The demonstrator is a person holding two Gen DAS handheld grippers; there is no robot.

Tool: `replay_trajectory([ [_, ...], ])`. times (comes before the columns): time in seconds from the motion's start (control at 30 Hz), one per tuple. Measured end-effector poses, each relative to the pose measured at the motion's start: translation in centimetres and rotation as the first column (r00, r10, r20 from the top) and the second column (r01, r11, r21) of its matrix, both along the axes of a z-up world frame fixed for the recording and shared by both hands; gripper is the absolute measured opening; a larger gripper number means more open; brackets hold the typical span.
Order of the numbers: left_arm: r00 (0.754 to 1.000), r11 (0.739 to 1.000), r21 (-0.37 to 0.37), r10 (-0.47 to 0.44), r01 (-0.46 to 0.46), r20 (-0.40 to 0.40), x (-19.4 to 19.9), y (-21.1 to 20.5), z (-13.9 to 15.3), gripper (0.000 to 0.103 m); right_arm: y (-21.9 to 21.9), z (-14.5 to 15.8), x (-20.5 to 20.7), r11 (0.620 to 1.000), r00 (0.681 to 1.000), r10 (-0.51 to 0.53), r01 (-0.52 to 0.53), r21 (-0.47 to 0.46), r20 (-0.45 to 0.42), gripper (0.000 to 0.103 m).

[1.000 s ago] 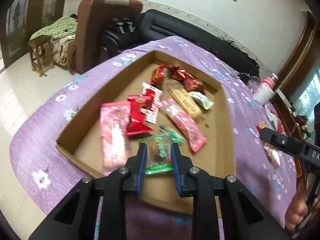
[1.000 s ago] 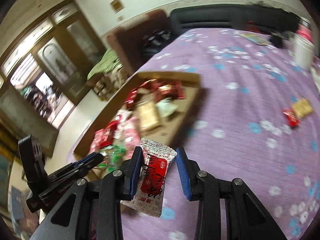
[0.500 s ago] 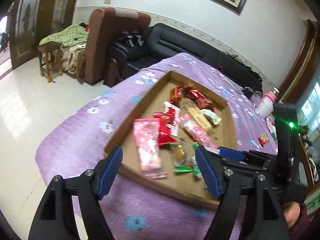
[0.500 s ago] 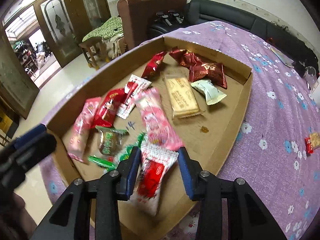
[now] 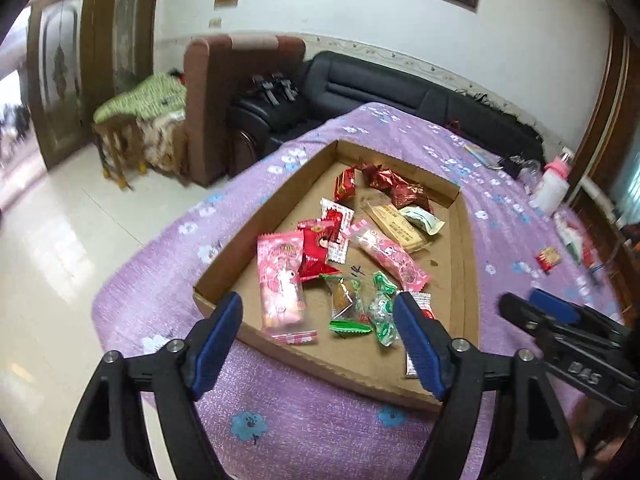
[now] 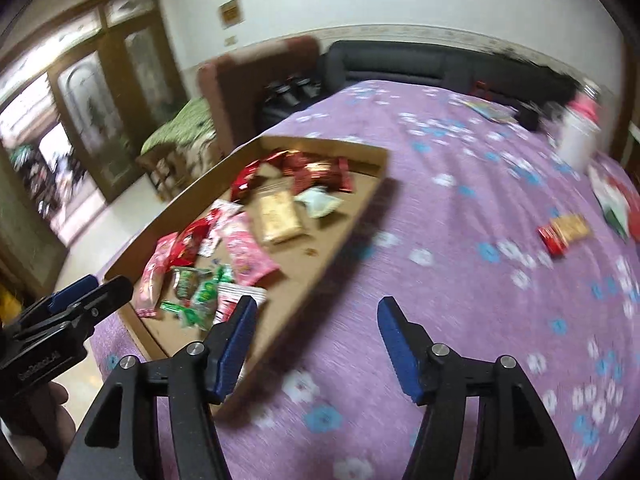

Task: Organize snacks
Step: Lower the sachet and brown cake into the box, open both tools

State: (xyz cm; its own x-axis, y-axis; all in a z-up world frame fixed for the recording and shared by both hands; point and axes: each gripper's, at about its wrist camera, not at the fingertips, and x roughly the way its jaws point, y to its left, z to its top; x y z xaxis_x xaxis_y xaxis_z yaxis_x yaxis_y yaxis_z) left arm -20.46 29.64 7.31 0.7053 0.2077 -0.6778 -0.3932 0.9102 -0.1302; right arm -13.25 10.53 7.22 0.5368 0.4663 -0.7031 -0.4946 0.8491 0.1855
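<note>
A shallow cardboard tray [image 5: 466, 240] [image 6: 372, 192] on a purple flowered tablecloth holds several wrapped snacks. Among them are a pink packet [image 5: 280, 280], green-wrapped candies [image 5: 352, 304] and a white and red packet [image 5: 422, 308] [image 6: 234, 300] near the tray's front. My left gripper [image 5: 320, 336] is open and empty, above the tray's near edge. My right gripper [image 6: 316, 332] is open and empty, over the cloth just right of the tray. A red and gold snack [image 6: 564, 232] [image 5: 547, 258] lies loose on the cloth to the right.
More packets [image 6: 616, 204] lie at the table's right edge. A white bottle with a pink cap [image 5: 554, 184] stands at the far right. A black sofa [image 5: 400, 88] and brown armchair [image 5: 224, 92] stand behind the table. White tiled floor lies to the left.
My left gripper let go of the green candy in the tray and opened. My right gripper dropped the white and red packet into the tray, opened and swung right over the cloth.
</note>
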Motion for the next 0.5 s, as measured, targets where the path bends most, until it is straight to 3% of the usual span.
replay_trajectory([
  [0.03, 1.000, 0.999, 0.038, 0.014, -0.014, -0.001, 0.1, -0.7, 0.3, 0.088, -1.2, -0.1, -0.3, 0.999, 1.000, -0.027, 0.027, 0.030, -0.003, 0.069],
  [0.13, 1.000, 0.995, 0.101, 0.014, -0.015, 0.011, 0.0, -2.5, 1.0, 0.091, -3.2, -0.5, -1.0, 0.996, 0.997, -0.077, 0.077, 0.054, -0.008, 0.072],
  [0.27, 1.000, 0.991, 0.128, -0.024, 0.024, -0.004, 0.5, -4.6, 1.3, 0.091, -4.3, -0.6, -1.8, 0.995, 0.995, -0.101, 0.100, 0.006, 0.027, 0.072],
  [0.5, 0.998, 0.985, 0.161, -0.060, 0.064, -0.030, 0.8, -6.8, 1.3, 0.091, -5.9, -0.8, -2.7, 0.993, 0.993, -0.114, 0.114, 0.005, 0.041, 0.073],
])
